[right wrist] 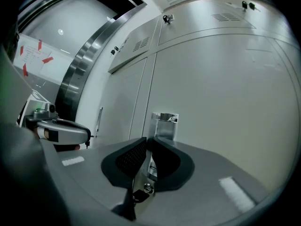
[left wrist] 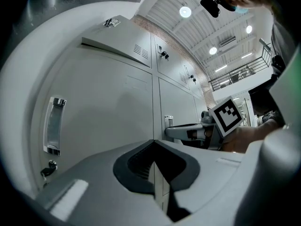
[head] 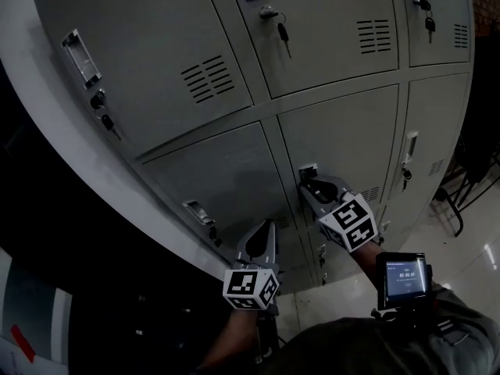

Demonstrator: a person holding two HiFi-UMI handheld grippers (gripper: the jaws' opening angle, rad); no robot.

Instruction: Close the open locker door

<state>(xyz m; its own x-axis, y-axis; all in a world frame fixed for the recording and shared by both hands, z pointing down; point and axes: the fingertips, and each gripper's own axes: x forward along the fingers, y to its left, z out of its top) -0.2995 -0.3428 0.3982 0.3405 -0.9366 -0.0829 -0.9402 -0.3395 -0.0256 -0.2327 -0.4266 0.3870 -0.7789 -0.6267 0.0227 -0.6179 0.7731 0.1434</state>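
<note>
A bank of grey lockers fills all views. My right gripper is at the chrome handle of the lower middle locker door. Its pads are closed on the handle's lower part. That door looks almost flush with its neighbours. A small key hangs just below the jaws. My left gripper is shut with nothing in it. It points at the seam left of that door, close beside the right gripper. The upper left door seems to stand out slightly.
Neighbouring doors carry handles and hanging keys. A dark gap runs along the cabinet's left side. Glossy tiled floor and a chair leg lie at the right. A small screen is strapped to the right wrist.
</note>
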